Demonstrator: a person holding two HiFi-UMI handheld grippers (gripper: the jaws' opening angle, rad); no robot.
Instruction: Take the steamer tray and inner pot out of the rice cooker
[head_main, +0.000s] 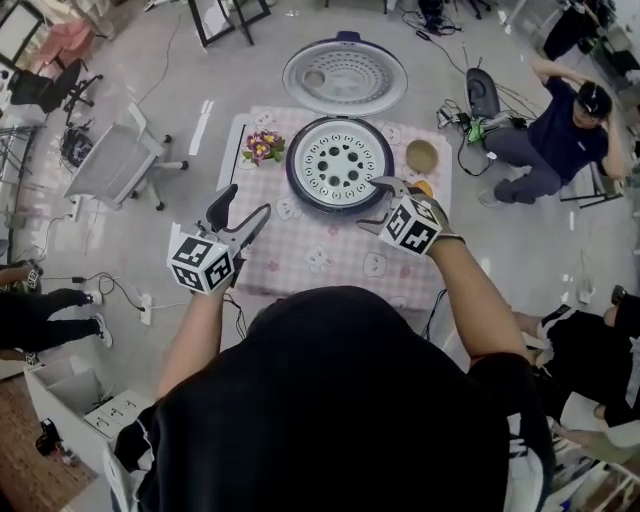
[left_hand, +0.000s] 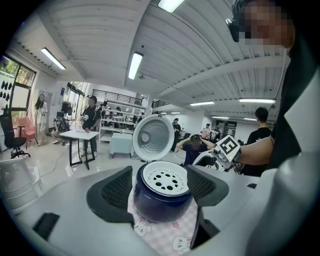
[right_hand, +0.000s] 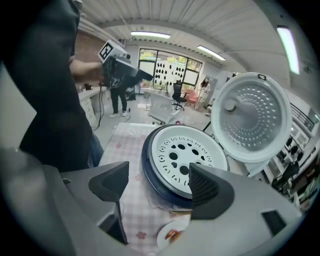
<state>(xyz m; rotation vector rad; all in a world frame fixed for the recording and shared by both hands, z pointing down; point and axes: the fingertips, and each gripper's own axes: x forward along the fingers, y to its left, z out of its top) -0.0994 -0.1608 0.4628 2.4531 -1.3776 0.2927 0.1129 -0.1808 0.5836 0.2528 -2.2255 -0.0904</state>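
Note:
A dark blue rice cooker (head_main: 338, 165) stands on the pink checked table (head_main: 300, 245) with its lid (head_main: 344, 76) swung open at the far side. A white perforated steamer tray (head_main: 338, 160) sits in its top, and the inner pot is hidden beneath. My right gripper (head_main: 385, 204) is open at the cooker's near right rim, one jaw over the tray's edge (right_hand: 186, 155). My left gripper (head_main: 243, 213) is open and empty, held off the cooker's near left. The left gripper view frames the cooker (left_hand: 162, 197) between its jaws from a distance.
A small pot of flowers (head_main: 262, 147) stands left of the cooker. A tan bowl (head_main: 421, 155) and a small dish with food (right_hand: 170, 237) lie to its right. People sit and stand around the room; a white chair (head_main: 115, 160) is left of the table.

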